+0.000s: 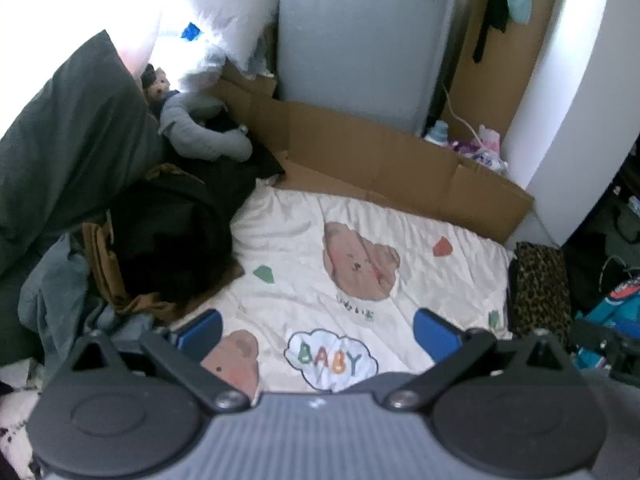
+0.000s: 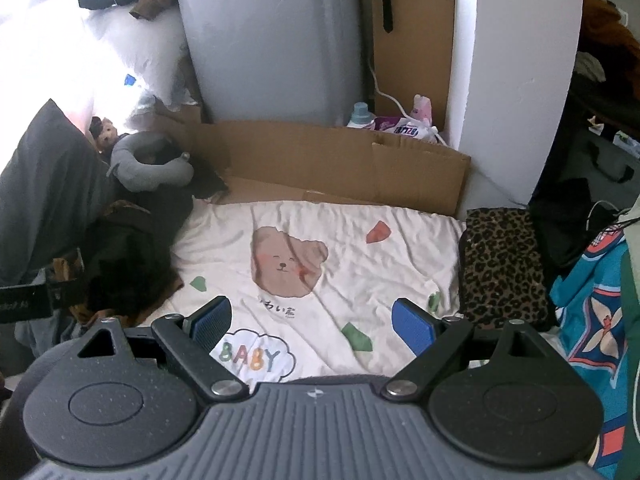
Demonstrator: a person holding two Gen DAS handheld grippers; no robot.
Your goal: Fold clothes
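Both your left gripper (image 1: 318, 330) and right gripper (image 2: 312, 320) hover with jaws spread apart, holding nothing, over the bear-print sheet (image 2: 320, 248). The heap of dark clothes (image 1: 172, 240) lies at its left edge; a leopard-print piece (image 2: 502, 264) lies squared at its right. The cloth looks soft and limp (likely light), so pinch hems or corners. No container's contents show.

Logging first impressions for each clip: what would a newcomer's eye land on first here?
Probably the cream bedsheet printed with a bear face and a "BABY" cloud, spread across the middle. To its left sits a dark heap of clothes; at its right edge lies a folded leopard-print cloth. Both grippers, left and right, hover above the sheet with jaws open and empty.
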